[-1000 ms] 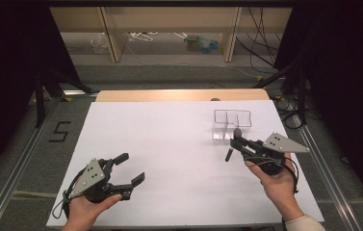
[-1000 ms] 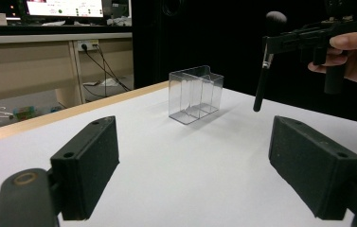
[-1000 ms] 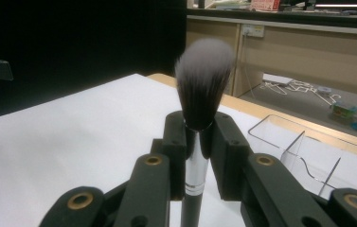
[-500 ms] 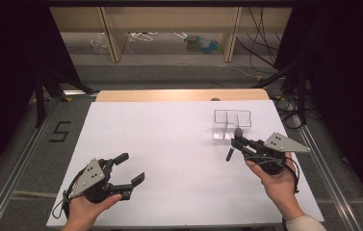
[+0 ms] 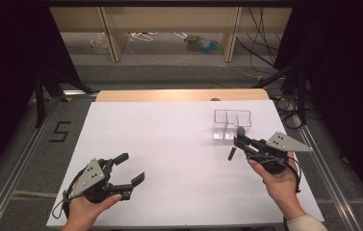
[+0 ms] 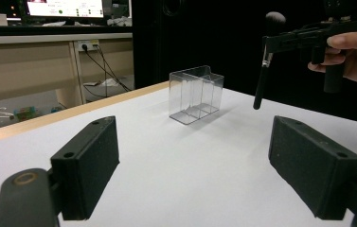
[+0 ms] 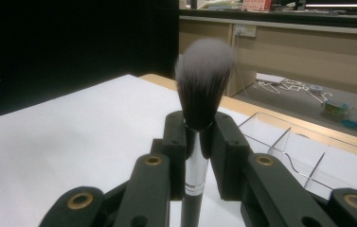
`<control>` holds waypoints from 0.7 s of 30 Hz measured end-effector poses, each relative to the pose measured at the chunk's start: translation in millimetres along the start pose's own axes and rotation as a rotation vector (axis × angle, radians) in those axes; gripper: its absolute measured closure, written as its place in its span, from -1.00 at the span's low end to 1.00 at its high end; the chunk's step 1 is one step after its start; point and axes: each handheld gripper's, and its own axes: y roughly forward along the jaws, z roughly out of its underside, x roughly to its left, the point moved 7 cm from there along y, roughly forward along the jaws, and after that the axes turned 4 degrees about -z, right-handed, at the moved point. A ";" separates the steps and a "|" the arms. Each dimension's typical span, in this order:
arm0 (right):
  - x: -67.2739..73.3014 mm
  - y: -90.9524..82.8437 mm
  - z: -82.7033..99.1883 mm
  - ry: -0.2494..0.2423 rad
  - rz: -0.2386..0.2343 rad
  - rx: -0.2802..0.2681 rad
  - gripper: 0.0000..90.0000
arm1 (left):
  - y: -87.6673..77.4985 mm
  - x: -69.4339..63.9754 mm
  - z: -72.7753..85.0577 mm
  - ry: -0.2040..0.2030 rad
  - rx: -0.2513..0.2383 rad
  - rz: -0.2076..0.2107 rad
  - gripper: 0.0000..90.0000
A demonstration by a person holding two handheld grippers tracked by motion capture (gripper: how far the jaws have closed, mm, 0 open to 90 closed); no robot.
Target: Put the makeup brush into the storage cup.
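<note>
Brush: a makeup brush (image 7: 200, 90) with a dark handle, a metal ferrule and a soft grey-tipped head; I held it upright, bristles up, just in front of the organizer (image 5: 231, 123) and above the table (image 5: 169, 144).
Right gripper: my right gripper (image 5: 239, 142) was clamped on the brush at the ferrule, just under the bristles, the handle hanging down below the jaws.
Left gripper: my left gripper (image 5: 130, 169) hovered with its jaws spread wide and nothing between them, well apart from the organizer, toward my side of the table.
Weight: I judged the brush light.
Stiffness: handle and ferrule stiff; bristles soft, easily crushed.
Slip: the smooth ferrule could slide or swing in the pads.
Hold: best on the ferrule or upper handle, never on the bristles.
Organizer: clear, thin-walled, divided; likely light and easy to nudge.
</note>
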 end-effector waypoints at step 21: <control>-11.8 -5.4 -2.1 -0.014 0.043 -0.029 0.72 | 0.3 -1.0 0.6 -0.012 0.002 -0.001 -0.63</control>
